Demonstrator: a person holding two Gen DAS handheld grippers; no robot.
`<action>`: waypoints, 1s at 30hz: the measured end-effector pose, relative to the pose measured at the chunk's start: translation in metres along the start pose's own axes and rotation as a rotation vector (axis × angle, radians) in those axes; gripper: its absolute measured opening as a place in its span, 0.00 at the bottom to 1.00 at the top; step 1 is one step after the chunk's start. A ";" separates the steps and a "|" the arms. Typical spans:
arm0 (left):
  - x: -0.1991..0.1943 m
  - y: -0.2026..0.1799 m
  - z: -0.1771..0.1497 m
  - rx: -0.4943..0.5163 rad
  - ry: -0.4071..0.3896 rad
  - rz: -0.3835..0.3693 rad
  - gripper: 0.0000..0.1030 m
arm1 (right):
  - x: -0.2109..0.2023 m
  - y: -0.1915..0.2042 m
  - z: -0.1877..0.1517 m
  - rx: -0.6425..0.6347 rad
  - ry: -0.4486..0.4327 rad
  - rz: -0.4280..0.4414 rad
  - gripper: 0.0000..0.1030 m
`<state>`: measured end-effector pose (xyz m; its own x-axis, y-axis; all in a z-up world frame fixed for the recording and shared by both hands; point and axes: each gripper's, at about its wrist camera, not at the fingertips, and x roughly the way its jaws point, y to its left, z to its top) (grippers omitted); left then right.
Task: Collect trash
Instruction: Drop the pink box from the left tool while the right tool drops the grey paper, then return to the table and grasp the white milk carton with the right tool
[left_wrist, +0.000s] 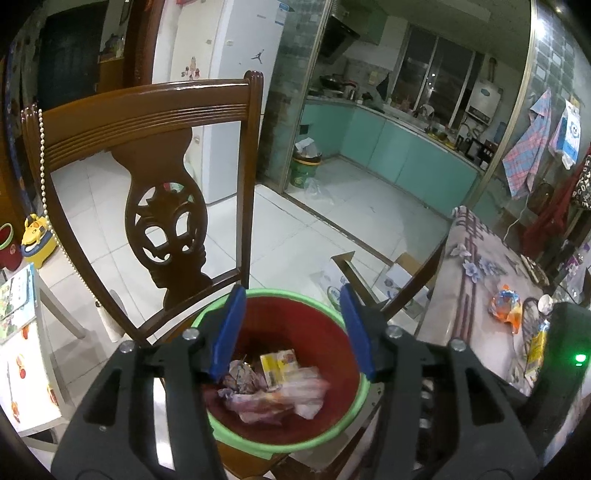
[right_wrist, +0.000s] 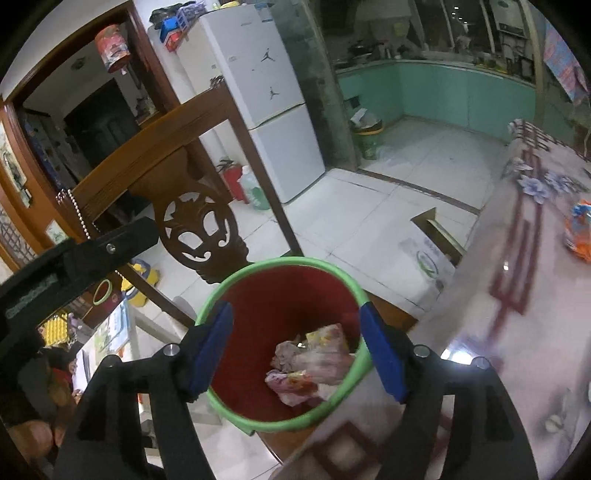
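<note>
A red bin with a green rim (left_wrist: 258, 295) stands on a wooden chair seat; it shows in the right wrist view too (right_wrist: 273, 263). Crumpled wrappers and a yellow packet (left_wrist: 277, 387) lie inside it, also seen from the right wrist (right_wrist: 310, 362). My left gripper (left_wrist: 293, 328) is open and empty, hovering over the bin. My right gripper (right_wrist: 297, 347) is open and empty, also over the bin. An orange wrapper (left_wrist: 504, 302) lies on the flowered table to the right; it appears in the right wrist view (right_wrist: 580, 230). A yellow wrapper (left_wrist: 535, 347) lies near it.
The carved wooden chair back (left_wrist: 162, 155) rises just behind the bin. The table with a flowered cloth (left_wrist: 476, 258) is to the right. A cardboard box (right_wrist: 432, 254) sits on the tiled floor. A white fridge (right_wrist: 266, 92) and a green bucket (left_wrist: 304, 170) stand farther back.
</note>
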<state>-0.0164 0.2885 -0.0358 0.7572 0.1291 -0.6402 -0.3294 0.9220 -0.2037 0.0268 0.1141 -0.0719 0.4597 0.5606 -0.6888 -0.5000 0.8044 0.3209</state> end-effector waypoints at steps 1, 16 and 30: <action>0.001 -0.001 0.000 0.003 0.002 0.001 0.50 | -0.008 -0.005 -0.002 0.012 -0.010 -0.005 0.67; 0.004 -0.067 -0.014 0.117 0.045 -0.059 0.59 | -0.171 -0.112 -0.075 0.142 -0.109 -0.275 0.67; -0.003 -0.195 -0.047 0.340 0.080 -0.207 0.80 | -0.222 -0.300 -0.097 0.619 -0.087 -0.516 0.73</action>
<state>0.0187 0.0905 -0.0288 0.7375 -0.0878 -0.6696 0.0407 0.9955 -0.0857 0.0032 -0.2706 -0.0785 0.5895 0.0819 -0.8036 0.2758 0.9147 0.2955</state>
